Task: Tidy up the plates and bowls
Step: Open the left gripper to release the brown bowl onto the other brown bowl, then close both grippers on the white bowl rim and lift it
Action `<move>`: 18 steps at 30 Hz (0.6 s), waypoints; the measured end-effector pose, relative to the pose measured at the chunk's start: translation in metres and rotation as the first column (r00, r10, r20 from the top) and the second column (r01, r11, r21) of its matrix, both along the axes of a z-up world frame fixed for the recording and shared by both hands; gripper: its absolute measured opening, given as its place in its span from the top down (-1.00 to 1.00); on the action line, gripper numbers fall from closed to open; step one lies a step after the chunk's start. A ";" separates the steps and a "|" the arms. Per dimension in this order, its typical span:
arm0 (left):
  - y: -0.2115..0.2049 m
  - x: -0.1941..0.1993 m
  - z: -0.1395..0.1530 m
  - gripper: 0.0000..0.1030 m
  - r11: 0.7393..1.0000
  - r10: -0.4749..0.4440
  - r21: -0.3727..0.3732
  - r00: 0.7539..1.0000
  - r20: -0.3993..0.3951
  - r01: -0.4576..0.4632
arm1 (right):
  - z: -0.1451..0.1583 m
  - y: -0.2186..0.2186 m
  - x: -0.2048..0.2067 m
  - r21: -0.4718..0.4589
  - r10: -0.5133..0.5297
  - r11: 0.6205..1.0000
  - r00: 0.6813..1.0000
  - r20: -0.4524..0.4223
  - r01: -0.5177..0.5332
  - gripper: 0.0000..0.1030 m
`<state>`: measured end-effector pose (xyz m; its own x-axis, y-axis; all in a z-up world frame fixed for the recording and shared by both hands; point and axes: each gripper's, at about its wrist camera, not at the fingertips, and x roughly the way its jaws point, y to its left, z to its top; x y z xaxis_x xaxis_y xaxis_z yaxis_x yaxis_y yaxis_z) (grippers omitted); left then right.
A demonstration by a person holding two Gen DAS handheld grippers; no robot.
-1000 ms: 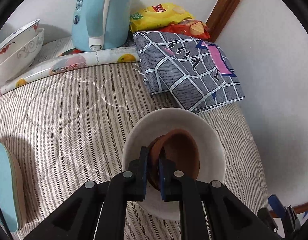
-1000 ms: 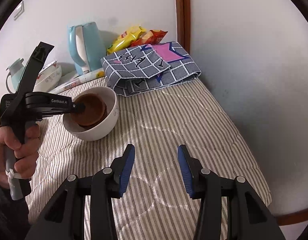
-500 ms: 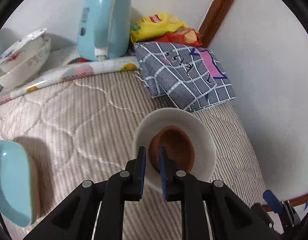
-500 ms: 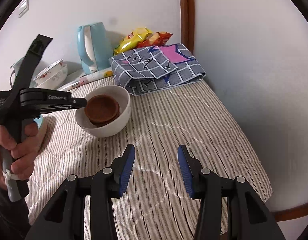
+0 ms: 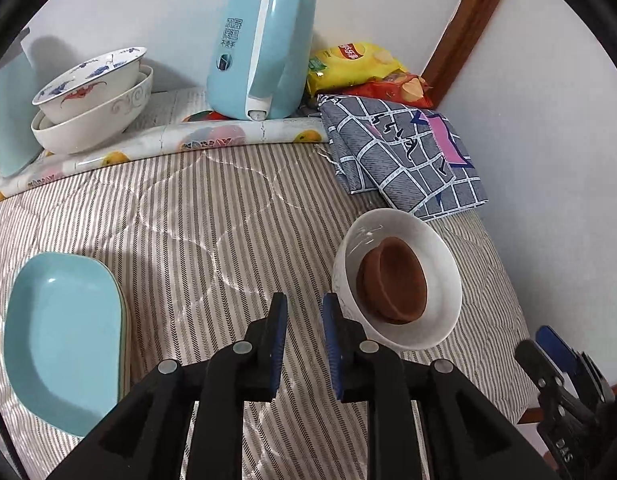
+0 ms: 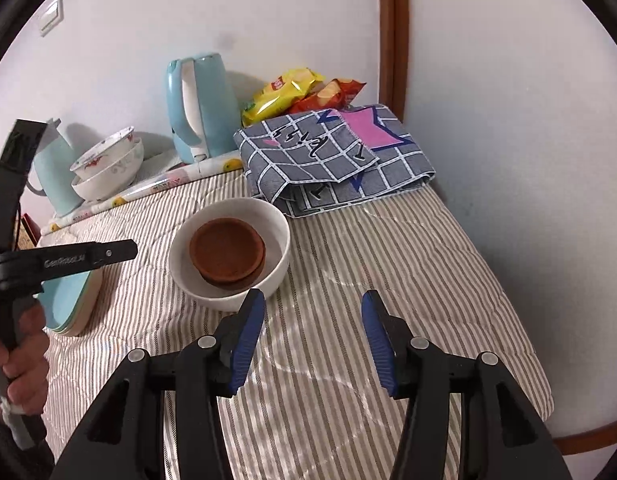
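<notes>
1. While the left gripper hangs unclenched and empty beside the white bowl, the nesting step looks finished: the brown dishes sit inside it on the striped cover.
2. The right gripper is spread wide, holding nothing.
3. Next likely calls for gripping the white bowl's rim to carry it toward the stacked bowls.
4. Count: three bowls, apparently two brown dishes, one stack of turquoise plates.

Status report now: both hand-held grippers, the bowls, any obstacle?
Left hand-held gripper open, empty, beside white bowl. Right hand-held gripper open, empty. Brown bowl nested in white bowl. Folded cloth close behind; nothing between.
</notes>
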<state>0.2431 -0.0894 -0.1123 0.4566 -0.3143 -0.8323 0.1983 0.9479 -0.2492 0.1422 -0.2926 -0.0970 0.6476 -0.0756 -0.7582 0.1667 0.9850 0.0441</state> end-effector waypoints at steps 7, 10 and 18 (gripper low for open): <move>-0.007 0.010 -0.006 0.55 1.000 -0.010 -0.014 1.000 -0.007 0.009 | -0.013 -0.002 0.028 0.013 -0.004 1.000 1.000 -0.027 0.004 0.03; -0.013 0.018 -0.010 0.52 1.000 -0.019 -0.010 1.000 -0.014 0.019 | -0.019 -0.002 0.041 0.010 -0.004 1.000 0.999 -0.033 0.005 0.03; -0.026 0.040 -0.021 0.42 1.000 -0.016 -0.020 1.000 -0.025 0.015 | -0.035 -0.007 0.070 0.042 -0.001 0.999 0.998 -0.059 0.004 0.05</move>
